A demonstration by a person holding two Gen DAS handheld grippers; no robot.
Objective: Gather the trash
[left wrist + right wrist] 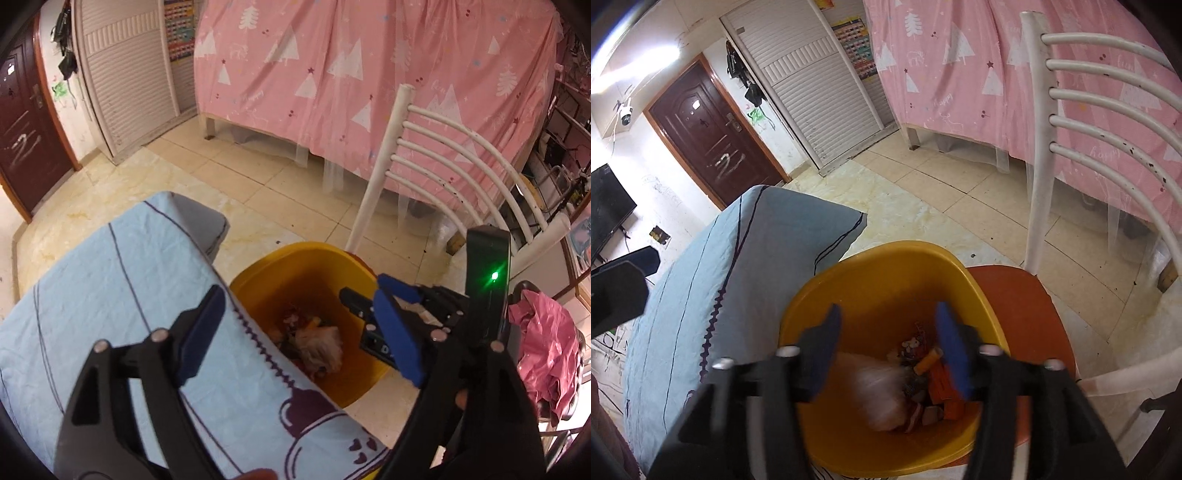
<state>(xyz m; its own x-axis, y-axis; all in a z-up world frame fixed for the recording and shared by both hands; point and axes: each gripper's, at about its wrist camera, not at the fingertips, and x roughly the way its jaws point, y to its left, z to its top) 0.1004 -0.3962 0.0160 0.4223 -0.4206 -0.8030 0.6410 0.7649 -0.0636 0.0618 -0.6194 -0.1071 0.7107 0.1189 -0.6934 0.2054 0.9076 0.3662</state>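
We see a yellow bin (886, 273) of smooth plastic with a soft shine, and inside it a crinkled, half-clear plastic bag (875, 391) among printed wrappers (942, 384). The blue cover (110, 295) beside it is matt woven cloth, a little creased. The chair (1108, 110) has painted metal bars, chipped in dark spots. The floor (258, 177) is glossy tile. Our gripper arms look like matt black plastic with blue pads (395, 332).

the yellow bin (886, 280) stands upright and open on the tile floor, at about 6 o'clock in the right wrist view. inside lies trash (923, 384): a pale crumpled bag (875, 391) at 9 o'clock, orange wrappers (942, 387) at 3 o'clock.
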